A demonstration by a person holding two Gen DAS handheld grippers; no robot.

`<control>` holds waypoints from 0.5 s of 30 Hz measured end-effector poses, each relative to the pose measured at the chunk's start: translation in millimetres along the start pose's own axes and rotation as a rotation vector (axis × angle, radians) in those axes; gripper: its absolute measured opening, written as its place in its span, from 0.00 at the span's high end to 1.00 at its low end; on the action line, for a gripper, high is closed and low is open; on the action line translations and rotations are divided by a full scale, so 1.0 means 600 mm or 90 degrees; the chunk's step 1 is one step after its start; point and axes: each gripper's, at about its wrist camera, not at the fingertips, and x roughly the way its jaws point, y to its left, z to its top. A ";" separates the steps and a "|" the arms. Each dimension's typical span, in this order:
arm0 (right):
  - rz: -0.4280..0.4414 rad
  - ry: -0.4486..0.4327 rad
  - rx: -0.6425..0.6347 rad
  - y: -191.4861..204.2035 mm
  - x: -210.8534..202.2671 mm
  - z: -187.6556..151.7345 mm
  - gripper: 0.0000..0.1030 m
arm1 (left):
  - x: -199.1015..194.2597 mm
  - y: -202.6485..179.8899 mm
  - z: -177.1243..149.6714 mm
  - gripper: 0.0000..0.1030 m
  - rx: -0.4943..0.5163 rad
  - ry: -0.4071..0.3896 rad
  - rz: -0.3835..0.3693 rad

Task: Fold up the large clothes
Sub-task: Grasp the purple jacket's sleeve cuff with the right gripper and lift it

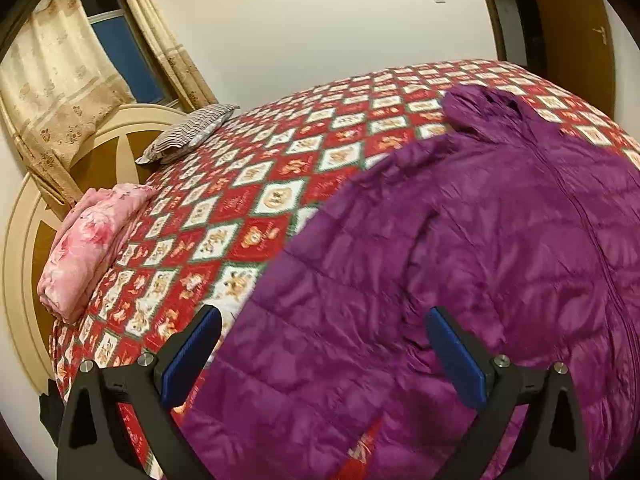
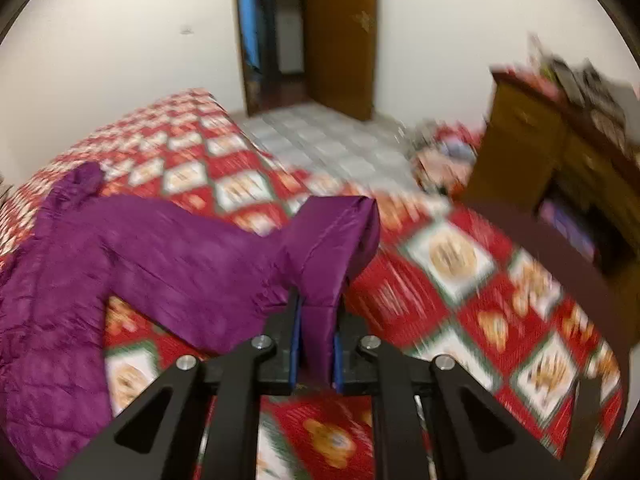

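A purple quilted jacket point(image 1: 460, 240) lies spread on the bed, hood toward the far wall and zip running down its front. My left gripper point(image 1: 324, 320) hovers open above its near sleeve, blue pads point(image 1: 188, 360) wide apart with nothing between them. In the right wrist view the jacket's other sleeve point(image 2: 192, 264) stretches across the red patterned quilt point(image 2: 460, 300). My right gripper point(image 2: 316, 304) is shut on the sleeve's cuff end point(image 2: 332, 240), which stands up between the pads. The picture there is blurred by motion.
A folded pink floral blanket point(image 1: 88, 240) and a striped pillow point(image 1: 192, 132) lie by the cream headboard point(image 1: 24, 280). Curtains point(image 1: 52, 80) hang at a window. Beyond the bed's edge are a tiled floor point(image 2: 332, 140), an open doorway point(image 2: 268, 36) and a wooden cabinet point(image 2: 560, 160).
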 end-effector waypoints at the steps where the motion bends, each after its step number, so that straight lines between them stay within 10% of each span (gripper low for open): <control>1: 0.006 -0.013 -0.017 0.023 -0.009 0.013 0.86 | 0.002 0.003 0.004 0.01 -0.002 -0.003 0.003; 15: 0.175 -0.100 -0.305 0.512 -0.012 -0.010 0.87 | 0.045 0.053 0.001 0.01 -0.031 0.012 0.015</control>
